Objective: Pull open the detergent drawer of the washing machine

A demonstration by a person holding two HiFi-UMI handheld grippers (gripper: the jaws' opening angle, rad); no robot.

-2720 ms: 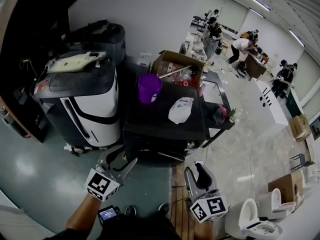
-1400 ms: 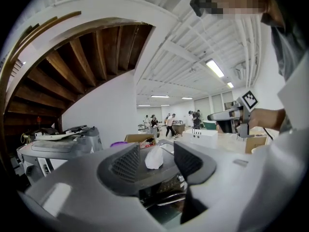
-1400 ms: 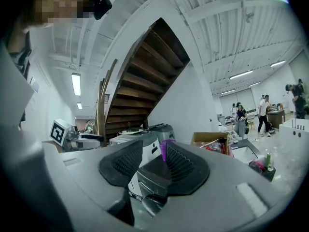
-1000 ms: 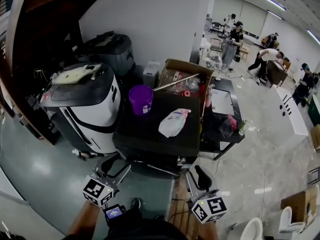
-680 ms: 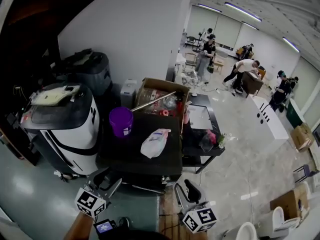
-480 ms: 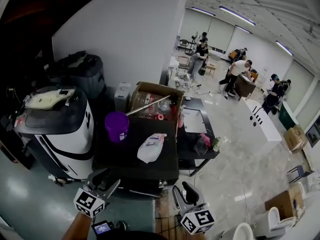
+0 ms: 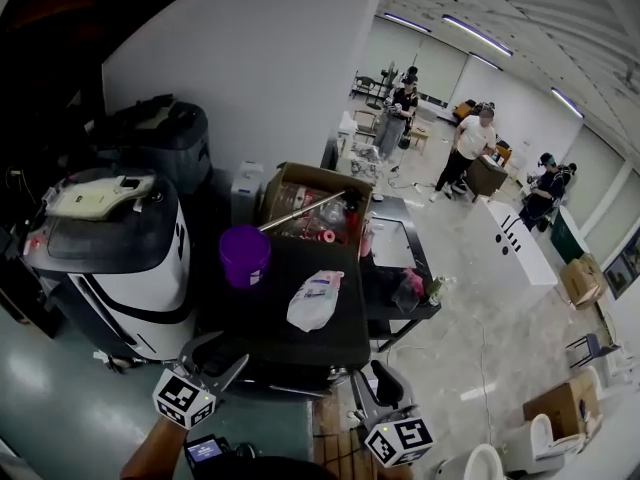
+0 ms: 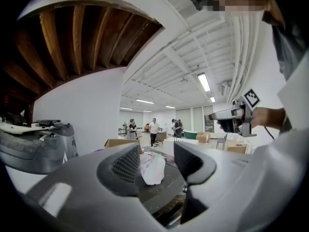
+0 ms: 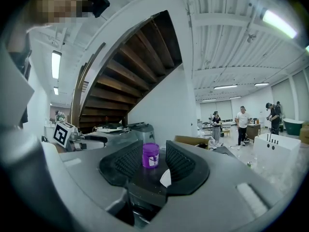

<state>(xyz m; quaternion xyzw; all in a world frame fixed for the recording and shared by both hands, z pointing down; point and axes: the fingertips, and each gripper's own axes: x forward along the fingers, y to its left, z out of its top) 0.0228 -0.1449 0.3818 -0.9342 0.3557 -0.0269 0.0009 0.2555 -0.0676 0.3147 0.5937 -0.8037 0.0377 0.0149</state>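
Left gripper (image 8: 157, 161), hand-held: jaws apart, nothing between the pads. Through the gap I see only a distant crumpled white plastic bag (image 7: 315, 301).

Right gripper (image 9: 158, 163), hand-held: jaws likewise apart and empty, lined up on a far-off purple plastic bucket (image 7: 245, 255).

Both grippers point level at a black box-shaped washing machine (image 7: 265, 318) directly ahead, and neither touches it.

Detergent drawer: I cannot pick it out on the machine's front face, which lies in shadow just beyond the gripper tips, so I cannot say whether it is in or out.

On the machine's flat top, the bucket stands upright at the rear left. The bag lies near the middle, apart from the bucket.

Open brown cardboard box (image 7: 315, 203), filled with clutter, sits just behind the machine.

Rounded white-and-black appliance (image 7: 130, 258) stands beside the machine on its left.
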